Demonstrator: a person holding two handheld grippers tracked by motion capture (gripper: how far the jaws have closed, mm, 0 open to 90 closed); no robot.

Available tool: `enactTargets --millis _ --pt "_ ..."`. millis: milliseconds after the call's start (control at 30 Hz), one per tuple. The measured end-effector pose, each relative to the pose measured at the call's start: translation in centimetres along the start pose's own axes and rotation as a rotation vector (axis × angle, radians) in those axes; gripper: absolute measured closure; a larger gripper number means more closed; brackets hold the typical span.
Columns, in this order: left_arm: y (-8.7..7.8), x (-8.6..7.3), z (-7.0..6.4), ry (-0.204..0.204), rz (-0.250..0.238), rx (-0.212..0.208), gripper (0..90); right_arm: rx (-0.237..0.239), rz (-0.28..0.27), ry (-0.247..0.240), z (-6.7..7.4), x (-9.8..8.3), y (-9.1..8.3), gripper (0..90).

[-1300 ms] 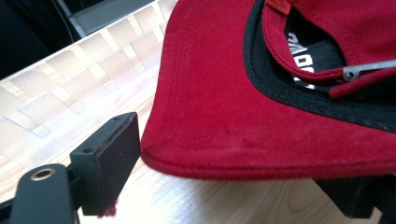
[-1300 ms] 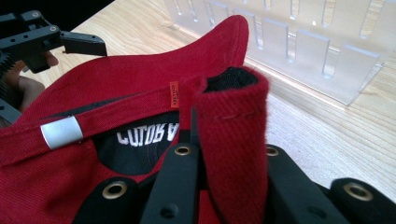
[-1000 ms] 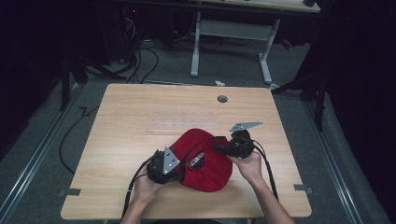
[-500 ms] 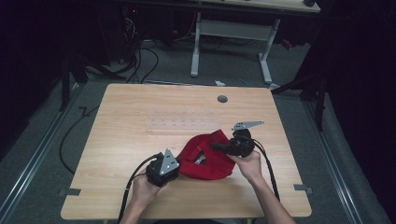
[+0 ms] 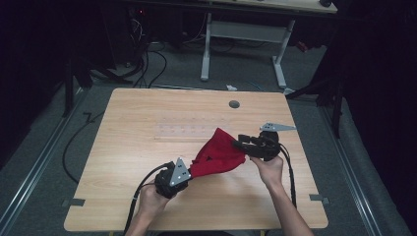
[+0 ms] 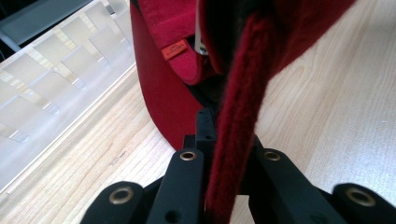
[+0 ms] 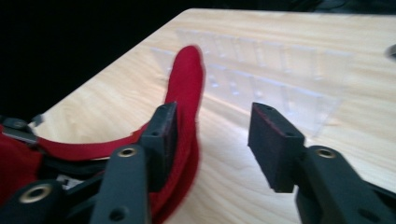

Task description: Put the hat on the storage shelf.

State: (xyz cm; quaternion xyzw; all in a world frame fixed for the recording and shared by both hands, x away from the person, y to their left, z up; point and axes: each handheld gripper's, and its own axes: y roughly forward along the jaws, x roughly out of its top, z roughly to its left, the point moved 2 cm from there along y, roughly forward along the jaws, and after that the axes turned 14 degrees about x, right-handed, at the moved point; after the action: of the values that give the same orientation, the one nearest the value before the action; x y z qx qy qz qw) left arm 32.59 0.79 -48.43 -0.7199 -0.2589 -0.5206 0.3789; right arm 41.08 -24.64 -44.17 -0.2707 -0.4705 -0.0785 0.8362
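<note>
Your left gripper [image 5: 189, 172] sits low near the table's [image 5: 147, 118] front edge, jaws clamped on the red cap's [image 5: 219, 153] edge. The cap stretches diagonally from there up toward the right. Your right gripper [image 5: 241, 144] has just been opening, the cap beside one jaw. A clear rack [image 5: 184, 130] lies just behind.

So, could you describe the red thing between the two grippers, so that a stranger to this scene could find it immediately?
Look at the wooden table, toward its near edge where the person's two hands come in. Between the left gripper and the right gripper hangs a red cap, with a stitched red tag inside. It is the only red, soft object there; the clear plastic rack behind it is rigid and colourless.
</note>
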Motion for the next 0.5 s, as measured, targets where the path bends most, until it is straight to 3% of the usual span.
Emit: enactTargets --millis 200,500 --pt "-0.3 0.5 0.0 -0.011 -0.002 -0.003 85.6 -0.036 -0.05 -0.021 0.2 0.2 -1.1 44.7" --pt "-0.5 0.2 0.8 -0.027 0.013 0.028 85.6 -0.007 -0.113 0.012 -0.4 0.0 -2.0 42.5"
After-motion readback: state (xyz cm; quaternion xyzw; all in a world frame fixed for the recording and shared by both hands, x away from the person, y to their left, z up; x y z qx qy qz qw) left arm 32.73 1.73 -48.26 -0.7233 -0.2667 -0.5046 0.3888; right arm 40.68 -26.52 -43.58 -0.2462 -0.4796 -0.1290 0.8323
